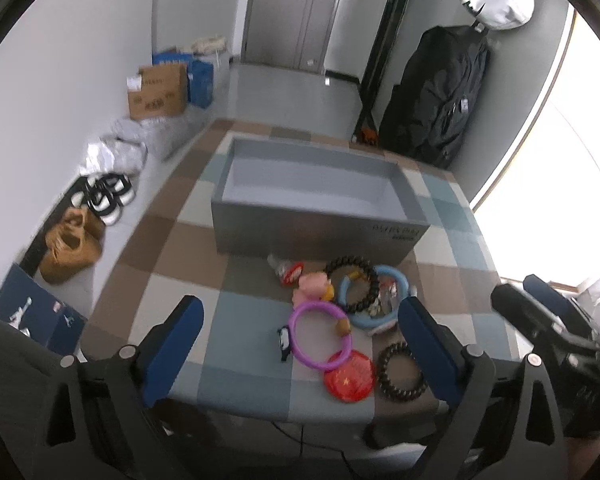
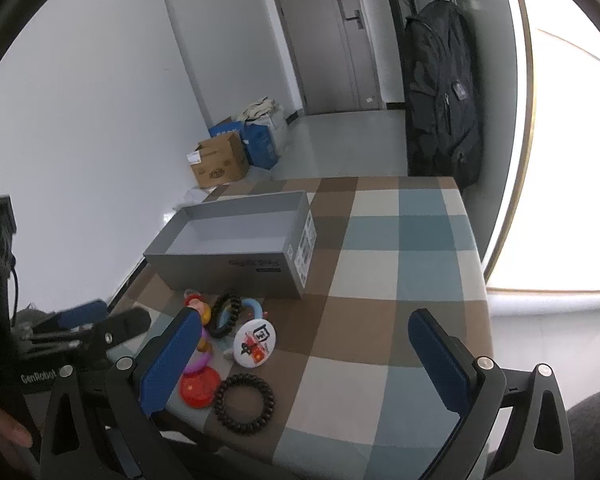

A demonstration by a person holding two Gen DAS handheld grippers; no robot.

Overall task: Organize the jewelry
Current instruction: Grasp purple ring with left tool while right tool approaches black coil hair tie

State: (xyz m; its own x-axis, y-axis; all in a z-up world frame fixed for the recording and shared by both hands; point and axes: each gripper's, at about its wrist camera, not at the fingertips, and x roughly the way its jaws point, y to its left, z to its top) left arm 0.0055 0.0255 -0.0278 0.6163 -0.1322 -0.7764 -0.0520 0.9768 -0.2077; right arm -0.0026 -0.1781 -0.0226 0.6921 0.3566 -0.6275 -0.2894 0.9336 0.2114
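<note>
Above the table's near edge, the left gripper (image 1: 300, 328) and right gripper (image 2: 304, 344) both hang with jaws spread, holding nothing; past them the jewelry pile (image 1: 340, 312) lies on the checked cloth (image 1: 172, 248) before the empty grey box (image 1: 316, 216).

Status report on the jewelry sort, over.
Left hand-held gripper and right hand-held gripper open, empty. Jewelry pile on the tablecloth, gray box empty. Nothing blocking the box.

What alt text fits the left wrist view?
An open blue-padded left gripper hovers over a purple plastic ring, red round badge and dark beaded bracelet on a checked tablecloth. Behind sits an empty grey cardboard box.
</note>
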